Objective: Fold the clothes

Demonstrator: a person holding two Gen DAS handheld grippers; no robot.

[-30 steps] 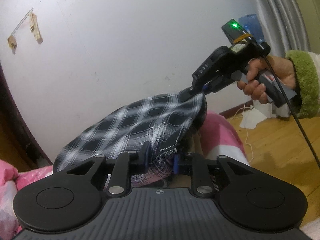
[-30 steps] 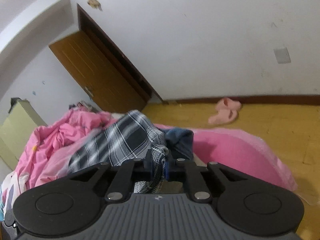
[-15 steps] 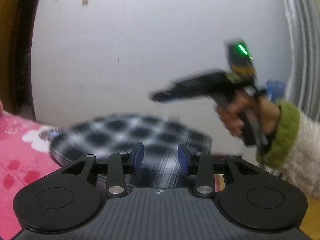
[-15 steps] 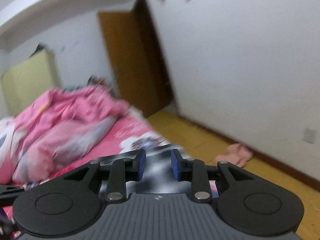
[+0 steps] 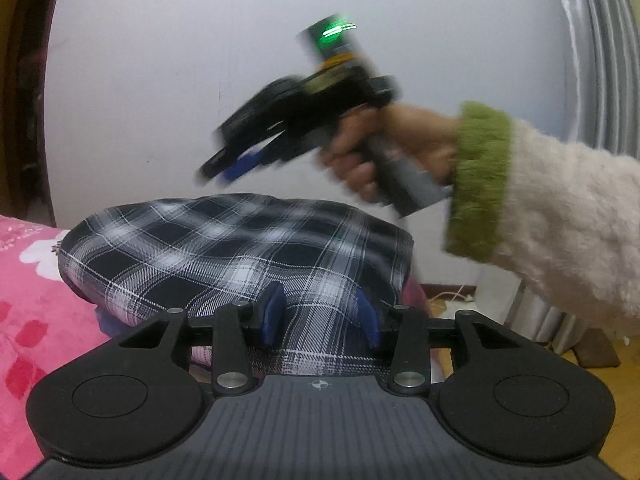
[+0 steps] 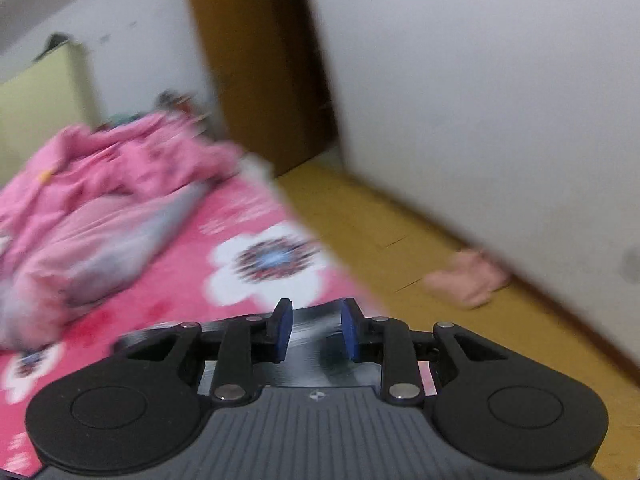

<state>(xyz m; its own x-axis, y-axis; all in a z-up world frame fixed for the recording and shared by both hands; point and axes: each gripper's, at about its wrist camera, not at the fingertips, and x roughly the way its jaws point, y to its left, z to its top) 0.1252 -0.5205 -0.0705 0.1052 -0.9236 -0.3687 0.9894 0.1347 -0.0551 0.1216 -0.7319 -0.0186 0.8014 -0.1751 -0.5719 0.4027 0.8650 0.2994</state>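
Note:
A black-and-white plaid garment (image 5: 240,256) lies in a folded mound on the pink flowered bed cover (image 5: 32,320). My left gripper (image 5: 320,316) hovers low over its near edge. Its jaws are opening and the blue pads (image 5: 274,312) press on nothing; the cloth shows beneath the gap. My right gripper (image 5: 216,168), blurred and held by a hand in a white sleeve with a green cuff (image 5: 480,180), hangs above the far side of the garment, apart from it. In the right wrist view that gripper (image 6: 315,330) is open, with only a blurred strip of plaid (image 6: 312,356) under it.
A crumpled pink quilt (image 6: 100,184) fills the far side of the bed. Beyond the bed's edge is wooden floor (image 6: 380,240) with pink slippers (image 6: 468,276), a brown door (image 6: 256,60) and a white wall. A grey curtain (image 5: 600,40) hangs on the right.
Both grippers were shut on the plaid garment a second ago and have let go. The garment has dropped onto the bed. The right gripper has risen clear, and both views have rolled.

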